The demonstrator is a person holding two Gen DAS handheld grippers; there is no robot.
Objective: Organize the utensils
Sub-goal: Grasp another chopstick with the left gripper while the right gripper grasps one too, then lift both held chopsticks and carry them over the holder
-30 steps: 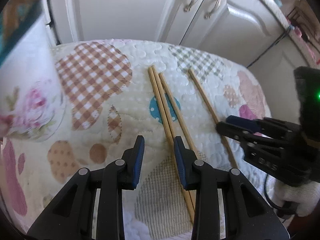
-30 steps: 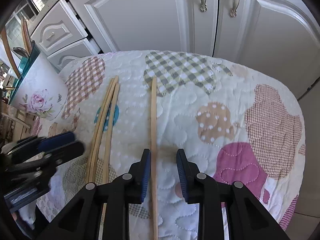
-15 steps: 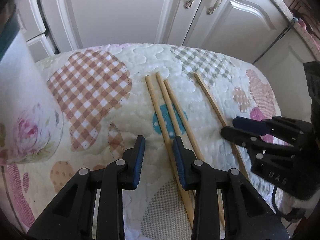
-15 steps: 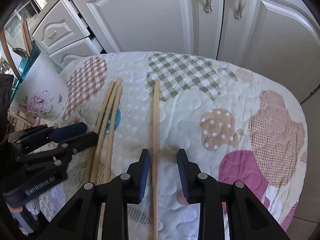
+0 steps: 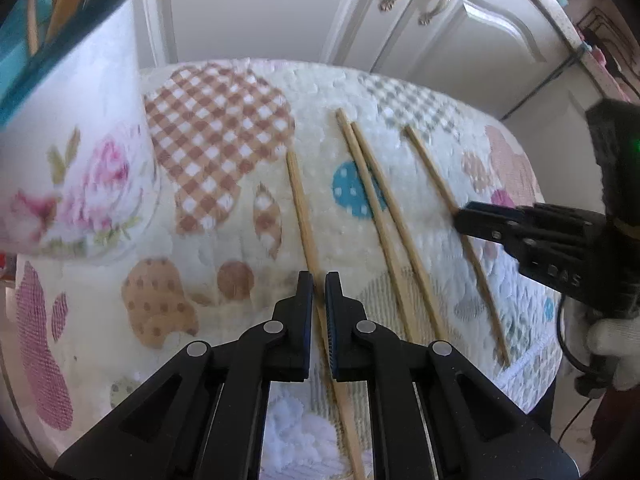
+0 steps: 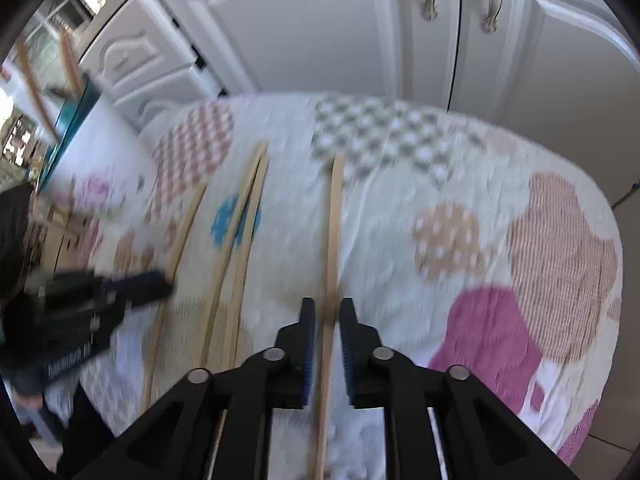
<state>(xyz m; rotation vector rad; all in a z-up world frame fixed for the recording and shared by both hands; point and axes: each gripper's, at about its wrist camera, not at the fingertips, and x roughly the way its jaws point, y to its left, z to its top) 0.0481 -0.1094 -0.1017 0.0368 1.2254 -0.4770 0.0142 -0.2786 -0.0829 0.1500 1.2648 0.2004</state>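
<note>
Quilt (image 5: 224, 128) carries floral holder (image 5: 80, 152) at left and four chopsticks.

Left gripper (image 5: 319, 292): jaws closing, nearly together on the leftmost chopstick (image 5: 301, 208), which lies apart from the pair (image 5: 376, 200).

Right gripper (image 6: 327, 316): jaws closing, narrow gap, lone chopstick (image 6: 333, 232) between; contact unclear.

Risk: thin sticks may pivot or slip on lifting, since both grips sit near one end.

Writing on the gripper bodies is unreadable.

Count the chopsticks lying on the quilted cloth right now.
4. One sits between the left gripper's closing jaws, two lie side by side in the middle, and one runs between the right gripper's jaws. The floral holder may hide more.
</note>
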